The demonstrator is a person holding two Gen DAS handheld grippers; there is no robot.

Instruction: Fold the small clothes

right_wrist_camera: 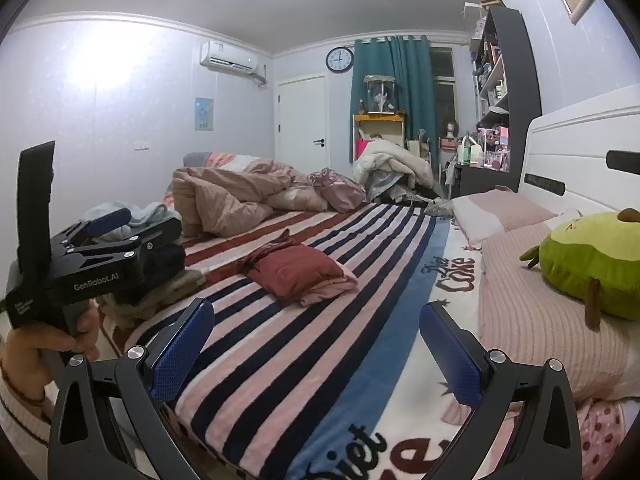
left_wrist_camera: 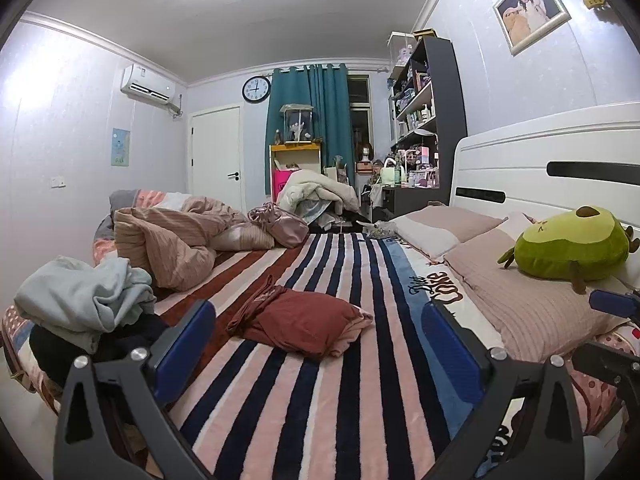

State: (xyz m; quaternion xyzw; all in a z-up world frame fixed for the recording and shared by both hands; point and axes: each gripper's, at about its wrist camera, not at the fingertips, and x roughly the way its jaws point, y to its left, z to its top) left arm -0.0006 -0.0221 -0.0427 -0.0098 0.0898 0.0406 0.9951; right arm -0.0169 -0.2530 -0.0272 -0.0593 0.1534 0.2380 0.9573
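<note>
Right wrist view — one folded red garment (right_wrist_camera: 298, 270); two tongs, left tongs (right_wrist_camera: 120, 232) and right tongs (right_wrist_camera: 316, 344), wide open, empty.

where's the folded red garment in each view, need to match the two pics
Left wrist: the red garment lies on the striped blanket just below picture centre, between and beyond the open left gripper's fingers.
Right wrist: the garment sits a little left of centre, beyond the open right gripper.
Shared landmark: the green avocado plush on the pillow at the right edge of both views.
</note>
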